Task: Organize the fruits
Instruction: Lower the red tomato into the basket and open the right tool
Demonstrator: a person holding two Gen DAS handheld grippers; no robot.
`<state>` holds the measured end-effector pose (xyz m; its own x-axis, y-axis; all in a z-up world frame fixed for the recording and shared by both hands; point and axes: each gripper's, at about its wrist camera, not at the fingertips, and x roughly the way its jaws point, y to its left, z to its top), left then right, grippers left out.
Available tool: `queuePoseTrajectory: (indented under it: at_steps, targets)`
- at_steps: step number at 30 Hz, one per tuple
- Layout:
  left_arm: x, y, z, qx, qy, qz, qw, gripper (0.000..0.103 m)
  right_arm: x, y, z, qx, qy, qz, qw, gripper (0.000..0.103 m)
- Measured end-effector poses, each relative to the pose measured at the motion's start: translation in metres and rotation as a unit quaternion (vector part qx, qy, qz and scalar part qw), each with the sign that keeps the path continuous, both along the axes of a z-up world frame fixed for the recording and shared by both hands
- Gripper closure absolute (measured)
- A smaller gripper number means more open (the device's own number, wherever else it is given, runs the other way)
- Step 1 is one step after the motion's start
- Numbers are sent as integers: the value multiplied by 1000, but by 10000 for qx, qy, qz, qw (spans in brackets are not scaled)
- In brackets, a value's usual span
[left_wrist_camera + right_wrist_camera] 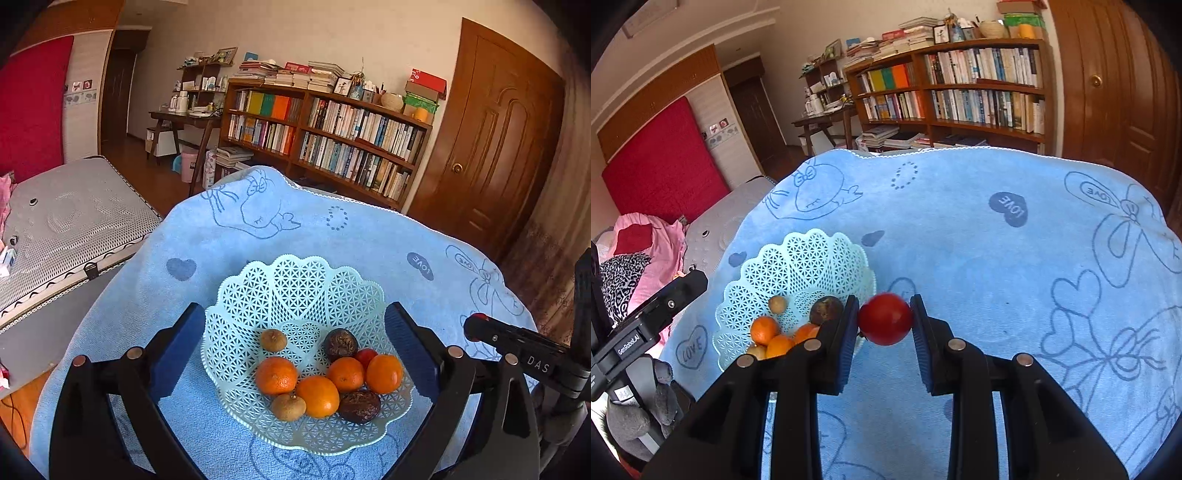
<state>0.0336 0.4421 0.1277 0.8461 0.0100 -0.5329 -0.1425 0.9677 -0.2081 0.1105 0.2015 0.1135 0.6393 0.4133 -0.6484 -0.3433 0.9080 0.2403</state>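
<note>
- Right gripper (885, 319): jaws closed down on a red round fruit (885, 319), pads touching it on both sides. It sits at centre of the right wrist frame, above the blue towel (979, 258), just right of the basket rim. Can't tell whether the fruit touches the cloth.
- Left gripper (295, 328): jaws wide, nothing between the pads. The fingers straddle the basket (295, 280) in the lower half of the left wrist frame, one on each side of the rim; contact with the rim unclear.
- Basket: pale green openwork plastic, scalloped edge, standing on the towel. In the right wrist view it is lower left, partly hidden behind the right gripper's left-side finger.
- Contents, left wrist view: four oranges (317, 396) clustered at lower centre, touching one another; two dark wrinkled fruits (341, 344), one above the cluster and one at its lower right; two small brown fruits (273, 340), one upper left and one lower left of the oranges; a small red fruit (365, 356) half hidden behind the oranges on the right.
- Towel: blue with cartoon line drawings and "LOVE" hearts, covers the whole work surface.
- Background: bookshelf (325, 136) across the upper middle, wooden door (491, 147) upper right, bed (66, 221) at left.
</note>
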Motion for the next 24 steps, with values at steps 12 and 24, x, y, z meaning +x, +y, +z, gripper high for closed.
queuePoseTrajectory:
  at_steps: [12, 24]
  targets:
    - [-4, 14, 4, -209, -23, 162, 9996, 3, 18, 44, -4, 49, 212, 239, 9995, 62]
    - [-7, 4, 0, 196, 95, 168, 9996, 3, -20, 18, -13, -352, -197, -41, 9992, 29]
